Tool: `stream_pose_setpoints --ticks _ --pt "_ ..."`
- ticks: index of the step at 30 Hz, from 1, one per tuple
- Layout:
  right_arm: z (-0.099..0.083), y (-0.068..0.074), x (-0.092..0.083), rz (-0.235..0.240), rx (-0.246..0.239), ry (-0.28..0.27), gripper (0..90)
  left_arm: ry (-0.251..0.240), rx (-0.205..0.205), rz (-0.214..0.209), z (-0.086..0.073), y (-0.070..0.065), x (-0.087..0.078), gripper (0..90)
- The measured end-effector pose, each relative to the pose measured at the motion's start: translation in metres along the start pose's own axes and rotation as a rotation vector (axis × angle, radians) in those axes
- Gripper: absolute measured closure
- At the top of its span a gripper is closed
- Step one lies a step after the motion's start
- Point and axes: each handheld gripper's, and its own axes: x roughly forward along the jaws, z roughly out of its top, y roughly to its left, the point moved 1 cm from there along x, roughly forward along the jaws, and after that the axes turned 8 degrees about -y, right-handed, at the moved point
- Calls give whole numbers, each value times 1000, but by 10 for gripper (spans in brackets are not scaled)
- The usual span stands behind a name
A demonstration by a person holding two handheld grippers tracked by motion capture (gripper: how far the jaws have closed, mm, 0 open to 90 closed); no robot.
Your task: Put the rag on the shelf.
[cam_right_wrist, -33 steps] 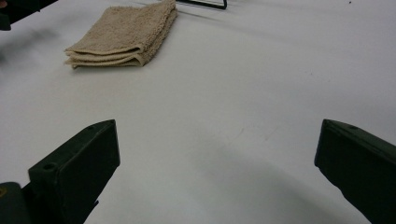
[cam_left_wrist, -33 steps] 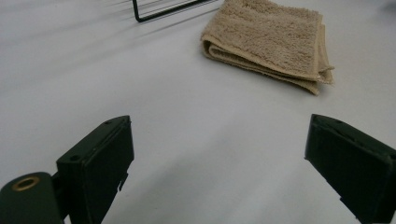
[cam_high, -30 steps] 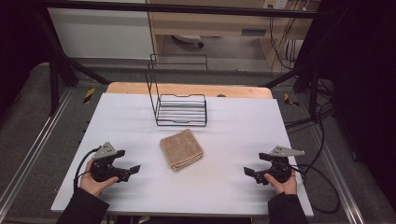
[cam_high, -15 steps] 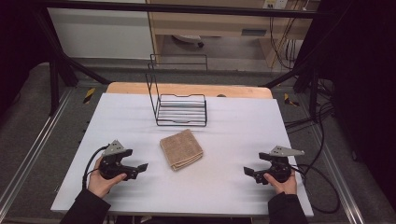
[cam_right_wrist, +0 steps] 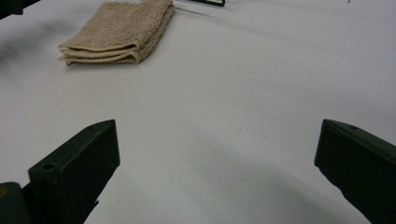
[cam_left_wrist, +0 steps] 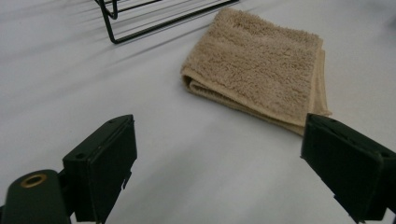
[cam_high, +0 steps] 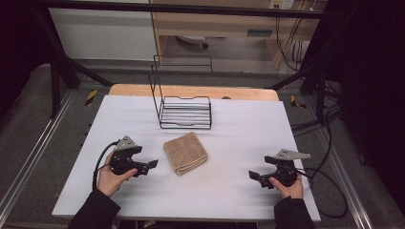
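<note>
A white table point(cam_high: 239, 143) fills the middle of the high view, with a strip of bare wood along its far edge and metal rails running down both sides. Beyond it the room is dim: grey floor, a pale wall panel, a wooden bench, and black cables hanging at the far right. Taking the one folded tan towel point(cam_high: 185, 152) as the landmark, it lies near the centre of the table, flat, its layered edges showing in the right gripper view. One black wire rack point(cam_high: 184, 107) stands just beyond the towel, apart from it, with a tall upright frame at its left end. There are two grippers, each in one hand. The left gripper point(cam_high: 152, 164) sits just left of the towel, its jaws spread wide and empty, pointing at the towel's near edge. The right gripper point(cam_high: 252, 175) rests well to the right of the towel, nearer the person, jaws also spread wide with nothing between them.
</note>
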Motion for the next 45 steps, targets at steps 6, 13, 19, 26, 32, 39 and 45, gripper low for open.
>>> stream_pose_setpoints --ticks 6,13,19,26,32,39,45 --pt "0 0 0 -2 -4 5 6 3 1 6 10 0 8 120" --pt "0 1 0 -5 -8 8 6 2 -21 33 24 3 20 158" --pt "0 1 1 -7 -10 13 6 33 -9 50 28 2 31 194" --pt "0 1 2 -8 -18 17 6 56 -18 69 34 2 50 302" --pt "0 1 2 -9 -16 17 6 90 2 97 35 2 65 408" --pt "0 1 2 -7 -18 17 6 139 19 114 30 5 80 526" --pt "-1 1 2 -6 -15 18 6 162 9 76 25 8 87 593"
